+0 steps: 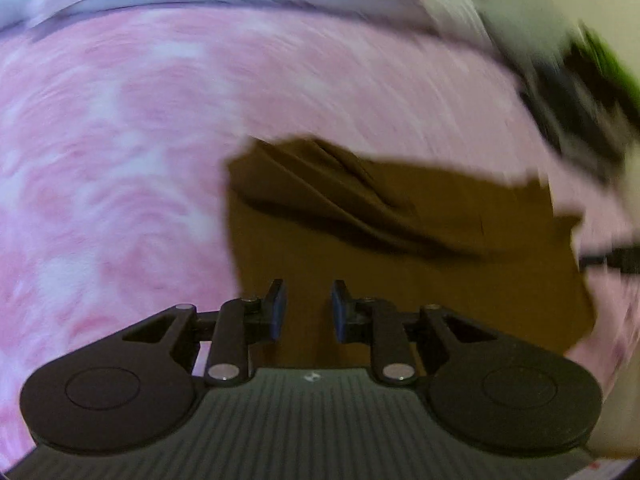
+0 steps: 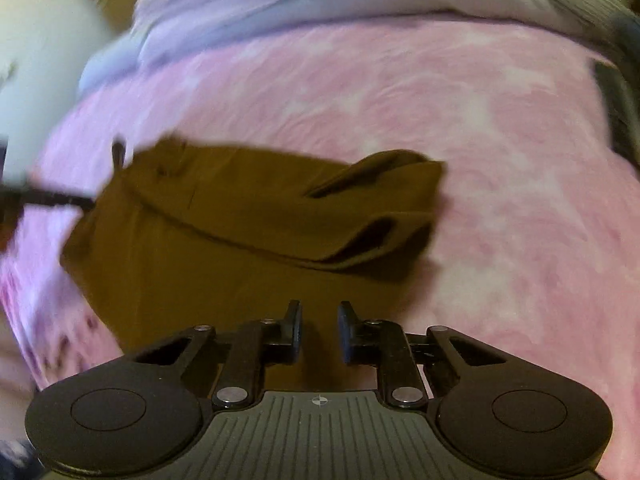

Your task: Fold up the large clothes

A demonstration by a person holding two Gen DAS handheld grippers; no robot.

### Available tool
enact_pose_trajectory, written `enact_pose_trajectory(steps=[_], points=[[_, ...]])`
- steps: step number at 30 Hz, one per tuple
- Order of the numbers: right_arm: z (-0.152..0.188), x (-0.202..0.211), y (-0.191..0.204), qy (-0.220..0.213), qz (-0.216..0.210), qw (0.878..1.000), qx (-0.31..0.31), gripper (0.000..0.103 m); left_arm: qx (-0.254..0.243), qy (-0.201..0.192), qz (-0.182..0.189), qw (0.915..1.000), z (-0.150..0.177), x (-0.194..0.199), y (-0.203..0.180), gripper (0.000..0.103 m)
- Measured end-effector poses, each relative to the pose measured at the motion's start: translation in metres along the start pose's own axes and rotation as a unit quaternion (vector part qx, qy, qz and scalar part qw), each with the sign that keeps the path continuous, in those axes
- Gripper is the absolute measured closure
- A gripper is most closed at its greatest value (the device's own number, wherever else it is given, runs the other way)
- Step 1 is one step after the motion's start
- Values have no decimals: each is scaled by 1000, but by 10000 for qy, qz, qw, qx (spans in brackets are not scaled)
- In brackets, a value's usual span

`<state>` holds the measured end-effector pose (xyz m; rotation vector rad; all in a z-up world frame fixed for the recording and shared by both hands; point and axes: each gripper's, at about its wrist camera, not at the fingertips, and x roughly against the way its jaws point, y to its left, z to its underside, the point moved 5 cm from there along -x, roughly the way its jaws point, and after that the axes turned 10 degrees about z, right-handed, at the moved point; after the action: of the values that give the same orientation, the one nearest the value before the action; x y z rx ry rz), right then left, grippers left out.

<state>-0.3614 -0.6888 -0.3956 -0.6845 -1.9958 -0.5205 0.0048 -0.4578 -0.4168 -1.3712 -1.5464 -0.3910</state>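
Brown garment (image 1: 440, 280) lies part-folded on pink blanket (image 1: 120, 160); left gripper (image 1: 308, 312) and right gripper (image 2: 319, 332) hover released, empty, likely positioning for next fold.

no readable text, labels or numbers, only a small round mark on each tongs' ribbed base

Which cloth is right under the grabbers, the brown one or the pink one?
The brown garment. It lies under both open grippers, left gripper and right gripper, spread over the pink blanket.
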Motion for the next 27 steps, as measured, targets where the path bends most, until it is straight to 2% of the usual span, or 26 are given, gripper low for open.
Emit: enact_pose_trajectory(steps=[3,6,8,10,12,15,19,25,27], points=[[-19,-25,-2,-318,431,9972,516,88,-309,-73,-116,9994,-16,-25,-3,84],[-51,-35,-32,-816,737,9939,-74,88,114,-500,-283,9983,-50,-35,20,84],[-66,-30,-53,-1029,974,9880,-607,88,539,-794,-509,9941,-68,-32,39,84],[-70,-23,-65,-993,1020,9860,-871,87,912,-1009,-595,9889,-77,-24,57,82],[-59,-13,-75,-930,848,9855,-1136,83,1160,-1032,-642,9858,-74,-14,70,79],[-33,-4,-78,-759,615,9841,-1483,75,1279,-977,-597,9852,-62,-2,81,73],[-20,0,-79,-625,669,9815,-1684,74,1327,-960,-292,9861,-52,6,82,60],[-34,-14,-74,-638,805,9805,-1675,73,1202,-828,6,9893,-69,-17,79,58],[-37,-17,-74,-716,861,9796,-1671,73,1240,-796,116,9890,-72,-24,79,66]])
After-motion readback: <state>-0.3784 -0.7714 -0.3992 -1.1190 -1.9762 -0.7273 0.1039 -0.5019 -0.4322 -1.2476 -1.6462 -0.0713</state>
